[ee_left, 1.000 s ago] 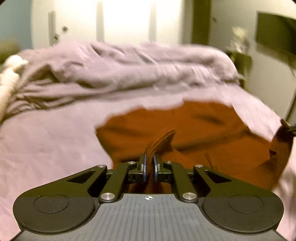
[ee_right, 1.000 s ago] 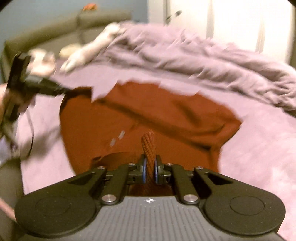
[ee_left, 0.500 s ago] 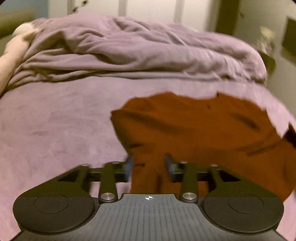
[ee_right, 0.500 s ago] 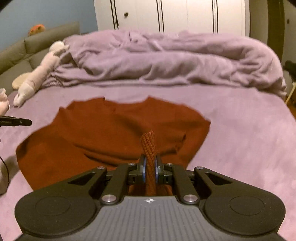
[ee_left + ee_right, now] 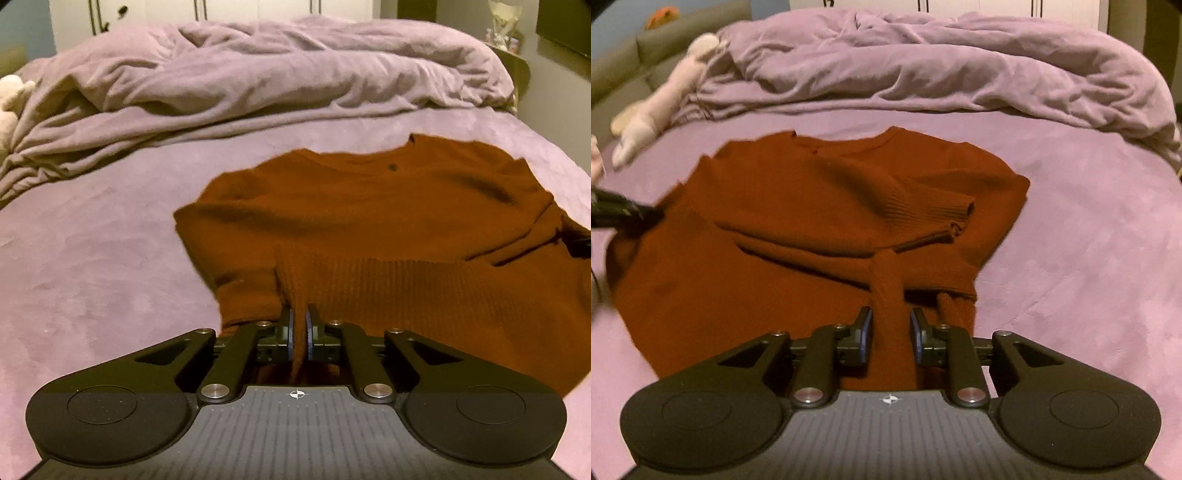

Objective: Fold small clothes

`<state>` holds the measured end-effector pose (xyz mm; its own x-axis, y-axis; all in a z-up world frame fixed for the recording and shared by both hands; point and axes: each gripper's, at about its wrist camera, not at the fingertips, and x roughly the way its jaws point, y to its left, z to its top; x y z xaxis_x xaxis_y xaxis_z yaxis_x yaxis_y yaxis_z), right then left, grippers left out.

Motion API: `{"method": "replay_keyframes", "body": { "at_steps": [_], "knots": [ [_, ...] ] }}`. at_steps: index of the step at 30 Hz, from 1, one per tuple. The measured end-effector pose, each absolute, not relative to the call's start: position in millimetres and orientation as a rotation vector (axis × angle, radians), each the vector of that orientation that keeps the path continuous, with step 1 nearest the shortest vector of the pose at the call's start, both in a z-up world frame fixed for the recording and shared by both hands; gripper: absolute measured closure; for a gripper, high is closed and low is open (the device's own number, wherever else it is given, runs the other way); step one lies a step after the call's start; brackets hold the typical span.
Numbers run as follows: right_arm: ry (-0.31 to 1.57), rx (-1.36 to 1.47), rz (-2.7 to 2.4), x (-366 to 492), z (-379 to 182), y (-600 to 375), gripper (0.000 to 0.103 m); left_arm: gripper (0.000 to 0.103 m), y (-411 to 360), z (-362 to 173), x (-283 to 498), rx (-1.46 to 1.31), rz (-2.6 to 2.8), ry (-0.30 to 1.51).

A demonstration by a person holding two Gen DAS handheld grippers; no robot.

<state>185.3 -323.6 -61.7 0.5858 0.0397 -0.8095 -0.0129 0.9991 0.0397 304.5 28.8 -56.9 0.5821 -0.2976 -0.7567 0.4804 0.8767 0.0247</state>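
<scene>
A rust-brown knitted sweater (image 5: 388, 221) lies spread on the purple bed sheet (image 5: 92, 258), neckline toward the far side. My left gripper (image 5: 299, 321) is low over its near hem, the jaws closing tight, pads pressing a raised pinch of ribbed fabric. In the right wrist view the sweater (image 5: 775, 229) has one sleeve cuff (image 5: 931, 210) folded across its body. My right gripper (image 5: 890, 332) stands with its jaws slightly apart around a ridge of fabric at the near hem. The left gripper's dark tip (image 5: 624, 214) shows at the sweater's left edge.
A crumpled purple duvet (image 5: 277, 74) is heaped across the far side of the bed. A pale plush toy (image 5: 657, 107) lies at the far left, beside a green sofa (image 5: 628, 66). A bedside shelf (image 5: 509, 62) stands at the far right. White wardrobe doors are behind.
Both grippers came down toward the bed and the sweater settled flat. The left jaws opened, then shut again on the hem. The right jaws have parted wider around their fold.
</scene>
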Motion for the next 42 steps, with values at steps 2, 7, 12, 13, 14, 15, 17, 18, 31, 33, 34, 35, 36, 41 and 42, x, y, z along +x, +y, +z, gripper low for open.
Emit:
{"method": "replay_keyframes", "body": {
  "at_steps": [2,7,12,13,14,15,17,18,31,33,34,35,36,41,42],
  "knots": [
    [0.897,0.038,0.031,181,-54,-323,0.095,0.096,33,-44,298,0.21,-0.465,0.801],
    [0.775,-0.003,0.031,169,-18,-319,0.096,0.096,46,5,281,0.126,-0.494,0.699],
    [0.647,-0.037,-0.021,182,26,-320,0.096,0.097,44,55,290,0.123,-0.477,0.55],
    [0.636,-0.035,-0.041,191,30,-324,0.096,0.097,42,60,300,0.122,-0.46,0.534],
    [0.628,-0.025,-0.068,204,33,-328,0.096,0.097,40,63,312,0.116,-0.441,0.531],
    [0.626,-0.015,-0.091,215,34,-330,0.096,0.097,38,63,326,0.109,-0.419,0.529],
    [0.625,-0.009,-0.129,244,30,-335,0.096,0.096,31,55,352,0.121,-0.373,0.533],
    [0.632,-0.007,-0.141,254,25,-338,0.096,0.096,28,49,363,0.123,-0.355,0.546],
    [0.806,0.003,-0.195,335,-58,-347,0.096,0.091,19,-46,428,0.205,-0.302,0.746],
    [0.812,0.007,-0.161,332,-57,-349,0.095,0.051,25,-52,432,0.174,-0.296,0.766],
    [0.818,0.001,-0.155,332,-58,-350,0.095,0.049,28,-54,434,0.162,-0.3,0.765],
    [0.836,-0.001,-0.151,330,-60,-353,0.095,0.049,30,-55,434,0.149,-0.315,0.773],
    [0.848,0.004,-0.146,330,-61,-355,0.094,0.048,31,-58,436,0.136,-0.33,0.786],
    [0.87,0.062,-0.115,324,-69,-366,0.086,0.07,21,-70,443,0.152,-0.368,0.838],
    [0.866,0.07,-0.112,323,-69,-367,0.086,0.092,19,-72,443,0.161,-0.376,0.839]
  ]
}}
